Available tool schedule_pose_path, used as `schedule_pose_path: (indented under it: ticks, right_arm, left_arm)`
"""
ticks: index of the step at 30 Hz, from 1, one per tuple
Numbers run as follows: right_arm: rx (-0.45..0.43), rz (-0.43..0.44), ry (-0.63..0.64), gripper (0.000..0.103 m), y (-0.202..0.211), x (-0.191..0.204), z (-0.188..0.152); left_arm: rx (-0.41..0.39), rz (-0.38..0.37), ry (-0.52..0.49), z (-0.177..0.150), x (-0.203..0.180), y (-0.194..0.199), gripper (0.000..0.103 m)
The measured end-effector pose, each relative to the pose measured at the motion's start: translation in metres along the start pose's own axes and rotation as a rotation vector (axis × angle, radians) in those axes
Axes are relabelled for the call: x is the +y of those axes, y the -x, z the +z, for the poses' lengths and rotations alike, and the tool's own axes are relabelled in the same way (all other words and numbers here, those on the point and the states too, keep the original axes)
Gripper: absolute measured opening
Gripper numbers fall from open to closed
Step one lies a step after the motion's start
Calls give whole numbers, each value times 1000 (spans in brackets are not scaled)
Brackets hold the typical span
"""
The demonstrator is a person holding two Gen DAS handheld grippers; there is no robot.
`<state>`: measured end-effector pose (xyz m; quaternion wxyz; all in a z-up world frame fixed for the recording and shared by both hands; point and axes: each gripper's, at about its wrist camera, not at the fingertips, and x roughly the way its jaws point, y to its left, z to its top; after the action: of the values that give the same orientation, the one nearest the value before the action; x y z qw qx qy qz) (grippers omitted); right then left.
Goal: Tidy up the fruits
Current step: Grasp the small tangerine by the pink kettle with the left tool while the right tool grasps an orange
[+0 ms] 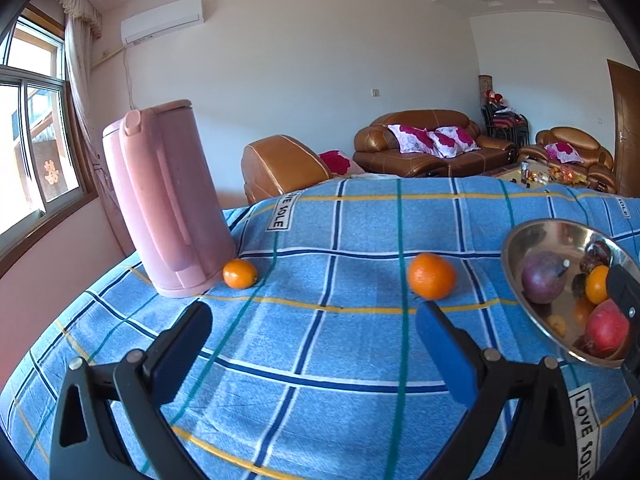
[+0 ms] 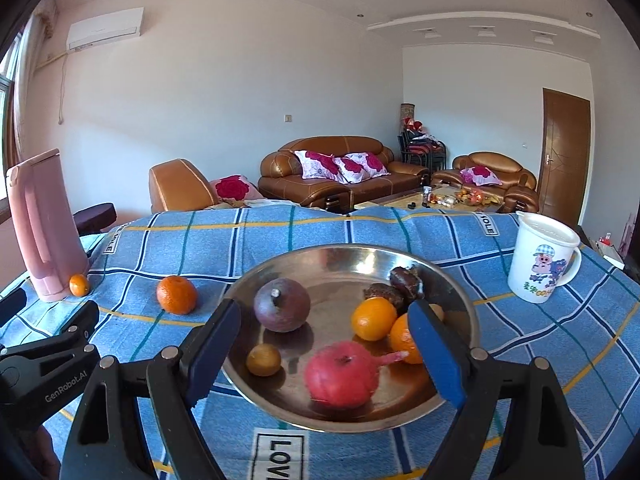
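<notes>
A steel bowl [image 2: 460, 300] on the blue checked cloth holds a purple fruit [image 2: 282, 305], a red fruit [image 2: 340, 374], two oranges [image 2: 373, 318], a small yellow fruit [image 2: 263, 359] and dark dried fruits [image 2: 406, 282]. Two oranges lie loose on the cloth: a larger one [image 1: 431, 276] and a small one [image 1: 239, 274] by the pink kettle [image 1: 168, 196]. My left gripper [image 1: 314, 316] is open and empty, above the cloth short of the larger orange. My right gripper [image 2: 324, 312] is open and empty over the bowl. The bowl also shows in the left wrist view [image 1: 516, 248].
A white cartoon mug [image 2: 542, 258] stands at the right of the table. The left gripper's body [image 2: 52, 364] shows at the left of the right wrist view. Brown sofas [image 2: 340, 172] and a coffee table stand beyond the table's far edge.
</notes>
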<state>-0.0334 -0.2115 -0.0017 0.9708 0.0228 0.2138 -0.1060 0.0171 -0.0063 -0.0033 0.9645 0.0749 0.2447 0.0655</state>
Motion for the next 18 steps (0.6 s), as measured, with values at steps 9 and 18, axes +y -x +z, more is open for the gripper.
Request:
schedule_pose_path:
  ticks: [9,18]
  right_arm:
    - [35,129,50,87,-17,47,5]
    - [143,249,162,87,-75,107,18]
  left_arm:
    - [163,63,122,3,57,-56,103]
    - [329,111,379,-18,112,-87,100]
